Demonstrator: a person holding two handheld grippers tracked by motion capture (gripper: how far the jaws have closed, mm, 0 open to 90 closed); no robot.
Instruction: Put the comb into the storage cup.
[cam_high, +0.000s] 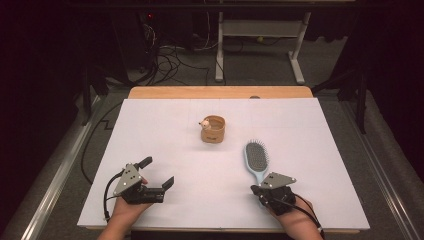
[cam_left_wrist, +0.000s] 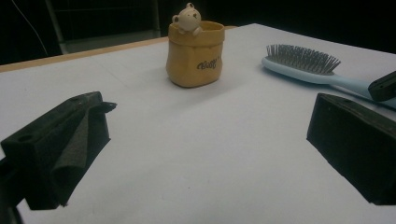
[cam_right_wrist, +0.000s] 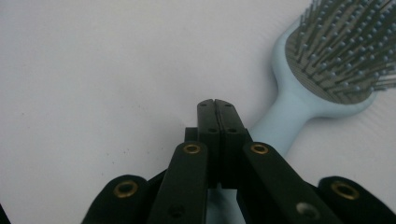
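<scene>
Since the right gripper (cam_right_wrist: 216, 103) sits closed over the hairbrush (cam_high: 255, 157) handle, open it wide first like the left gripper (cam_high: 156, 172).

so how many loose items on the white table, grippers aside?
2. A tan pot with a little bear on its rim stands near the table's middle; a light-blue hairbrush lies to its right, bristles up, handle toward the right gripper.

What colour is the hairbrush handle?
Light blue. The hairbrush handle shows best in the right gripper view.

hairbrush (cam_high: 256, 159) right of pot (cam_high: 213, 129)
</scene>
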